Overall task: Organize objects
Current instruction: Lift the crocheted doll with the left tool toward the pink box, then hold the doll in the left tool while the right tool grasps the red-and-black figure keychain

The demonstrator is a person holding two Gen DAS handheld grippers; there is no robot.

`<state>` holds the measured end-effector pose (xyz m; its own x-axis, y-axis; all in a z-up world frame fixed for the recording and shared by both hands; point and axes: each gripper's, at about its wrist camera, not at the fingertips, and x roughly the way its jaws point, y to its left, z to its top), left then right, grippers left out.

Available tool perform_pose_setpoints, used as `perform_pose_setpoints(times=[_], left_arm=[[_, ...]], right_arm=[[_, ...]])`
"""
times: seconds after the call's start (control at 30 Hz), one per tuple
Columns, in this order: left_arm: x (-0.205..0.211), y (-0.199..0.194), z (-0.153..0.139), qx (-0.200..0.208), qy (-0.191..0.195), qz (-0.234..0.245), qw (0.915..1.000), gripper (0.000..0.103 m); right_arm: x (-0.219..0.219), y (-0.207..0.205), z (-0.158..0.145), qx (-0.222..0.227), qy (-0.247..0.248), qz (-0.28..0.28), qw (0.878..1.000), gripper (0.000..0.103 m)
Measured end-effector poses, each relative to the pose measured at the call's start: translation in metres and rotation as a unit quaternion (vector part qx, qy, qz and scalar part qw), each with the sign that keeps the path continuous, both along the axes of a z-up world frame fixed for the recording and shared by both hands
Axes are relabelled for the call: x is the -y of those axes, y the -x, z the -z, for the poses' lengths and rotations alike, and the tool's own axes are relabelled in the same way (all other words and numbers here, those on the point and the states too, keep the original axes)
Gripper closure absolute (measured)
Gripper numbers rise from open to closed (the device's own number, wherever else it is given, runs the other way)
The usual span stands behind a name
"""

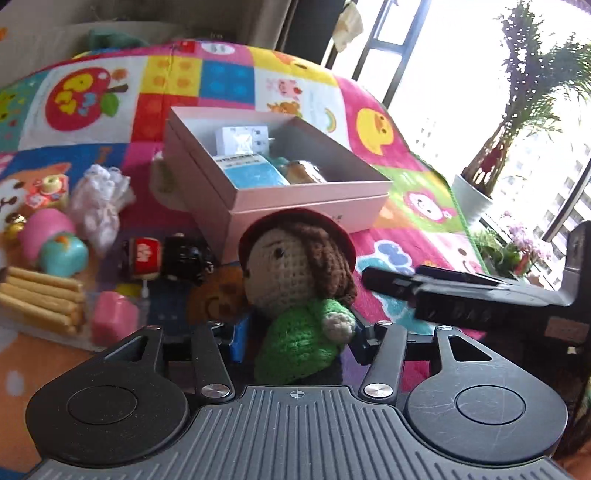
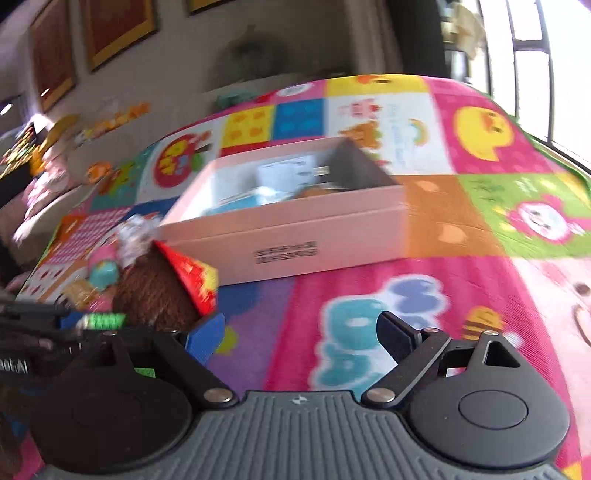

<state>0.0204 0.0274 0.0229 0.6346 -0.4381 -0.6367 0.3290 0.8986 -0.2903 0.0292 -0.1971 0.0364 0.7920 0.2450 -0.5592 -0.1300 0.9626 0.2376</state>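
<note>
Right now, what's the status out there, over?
Left gripper shut on crochet doll. Right gripper open, holding nothing, above the play mat. Pink box ahead, open, partly filled. Nothing between doll and box.

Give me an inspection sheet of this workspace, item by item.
Surface: colourful cartoon play mat, patchwork squares.
Job's things: crochet doll in green top and red hat, gripped between the left tongs; open pink box on the mat beyond it, already holding a blue packet and other small items.
Clutter: left of the box, a pile of small toys, including biscuit sticks, a pink block and a white lace bundle.
Grippers: left tongs shut on the doll; right tongs open, empty, above the mat.
Cables: nothing seen.
Surroundings: bright window with a potted plant; framed pictures on the wall.
</note>
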Motion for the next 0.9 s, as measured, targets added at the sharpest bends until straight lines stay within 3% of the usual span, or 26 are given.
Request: perform_pose_setpoints(times=[0.1, 0.17, 0.4, 0.63, 0.73, 0.9], left_arm=[[0.01, -0.006, 0.004, 0.013, -0.016, -0.014, 0.9997, 0.047], [0.013, -0.01, 0.006, 0.012, -0.014, -0.016, 0.9997, 0.046], [0.013, -0.007, 0.006, 0.023, -0.015, -0.022, 0.9994, 0.051], [-0.039, 0.048, 0.004, 0.021, -0.013, -0.029, 0.9993, 0.052], [-0.074, 0.067, 0.002, 0.021, -0.002, -0.071, 0.9972, 0.053], [-0.132, 0.076, 0.005, 0.026, 0.032, -0.174, 0.9839, 0.053]], right_arm=[[0.02, 0.0, 0.003, -0.003, -0.041, 0.044, 0.998, 0.013], [0.024, -0.003, 0.006, -0.011, -0.053, 0.046, 0.997, 0.013], [0.021, -0.004, 0.009, -0.017, -0.046, 0.042, 0.998, 0.012], [0.002, -0.005, 0.007, -0.02, -0.007, 0.008, 1.0, 0.008], [-0.02, -0.002, 0.004, -0.01, 0.04, -0.019, 0.999, 0.008], [-0.079, 0.006, -0.004, 0.018, 0.086, -0.11, 0.99, 0.01]])
